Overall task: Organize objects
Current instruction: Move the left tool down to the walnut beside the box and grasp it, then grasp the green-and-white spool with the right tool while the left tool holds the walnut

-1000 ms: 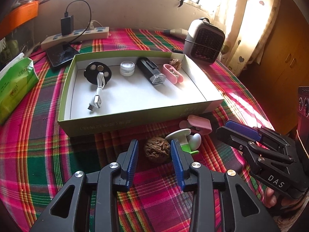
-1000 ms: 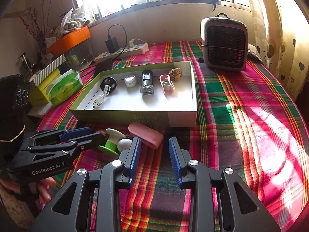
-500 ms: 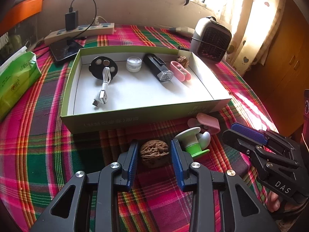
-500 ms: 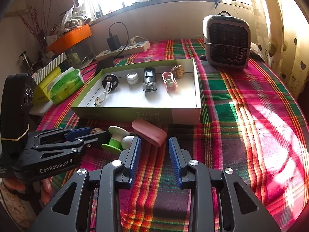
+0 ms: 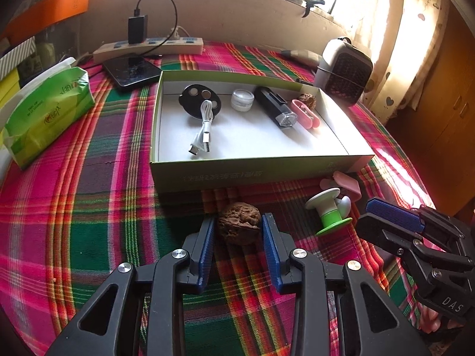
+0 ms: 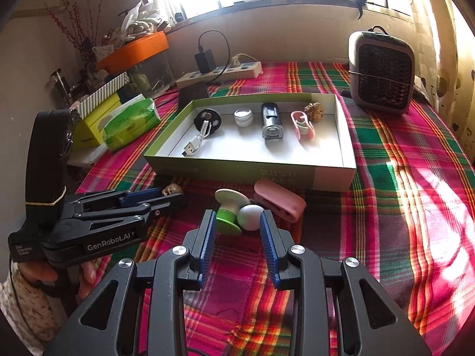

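The left gripper [image 5: 237, 231] is bracketing the walnut [image 5: 240, 227] on the cloth [image 5: 89, 207], jaws spread, not yet squeezing. The right gripper [image 6: 236, 222], likewise unclenched, is framing the green toy [image 6: 234, 212]. Both look bound for the box [image 5: 255, 172] beyond, where sorted items are lying in a row.

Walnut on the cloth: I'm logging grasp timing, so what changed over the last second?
The left gripper moved forward until its open fingers bracket the walnut, not yet clamped. The right gripper advanced around the green-and-white toy, also open. The box and its contents stayed put.
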`<state>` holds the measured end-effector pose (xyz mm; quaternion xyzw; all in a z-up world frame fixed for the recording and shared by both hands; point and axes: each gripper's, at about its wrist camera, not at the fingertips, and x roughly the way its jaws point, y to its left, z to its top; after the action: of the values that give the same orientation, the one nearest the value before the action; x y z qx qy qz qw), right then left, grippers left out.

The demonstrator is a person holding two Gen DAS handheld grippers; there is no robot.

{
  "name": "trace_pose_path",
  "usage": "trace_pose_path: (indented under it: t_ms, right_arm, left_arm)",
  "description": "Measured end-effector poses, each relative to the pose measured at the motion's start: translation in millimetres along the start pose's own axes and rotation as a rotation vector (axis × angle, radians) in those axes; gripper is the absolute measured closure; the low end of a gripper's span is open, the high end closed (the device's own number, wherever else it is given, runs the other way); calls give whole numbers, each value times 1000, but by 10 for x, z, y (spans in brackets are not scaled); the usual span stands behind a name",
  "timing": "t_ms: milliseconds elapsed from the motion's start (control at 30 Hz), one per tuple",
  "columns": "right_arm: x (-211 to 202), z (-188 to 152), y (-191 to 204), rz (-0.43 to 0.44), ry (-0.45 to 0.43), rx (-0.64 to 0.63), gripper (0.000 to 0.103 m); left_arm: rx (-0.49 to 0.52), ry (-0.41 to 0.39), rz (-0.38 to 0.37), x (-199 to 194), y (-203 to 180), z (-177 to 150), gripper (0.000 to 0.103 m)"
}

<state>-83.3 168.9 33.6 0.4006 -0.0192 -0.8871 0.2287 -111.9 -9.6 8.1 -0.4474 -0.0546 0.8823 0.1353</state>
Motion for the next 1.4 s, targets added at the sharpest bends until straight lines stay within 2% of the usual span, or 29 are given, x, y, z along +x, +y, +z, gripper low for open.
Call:
trace_pose_path:
  t_ms: [600, 700, 900, 1300, 1400]
  right_arm:
    - [280, 24, 262, 2, 53, -38, 71]
    - [323, 33, 295, 13, 70, -41, 59]
    - [334, 28, 386, 44, 59, -71, 59]
    - [295, 103, 317, -20, 20, -111, 58]
    - [324, 138, 353, -34, 21, -159, 54]
  left_arm:
    - [-39, -17, -20, -77, 252, -28, 72]
    - [-42, -21, -26, -81, 271, -28, 72]
    - [-42, -20, -39, -88, 294, -27, 72]
    - [-44, -21, -41, -86, 311, -22, 72]
    - [-45, -21, -41, -85, 313, -22, 72]
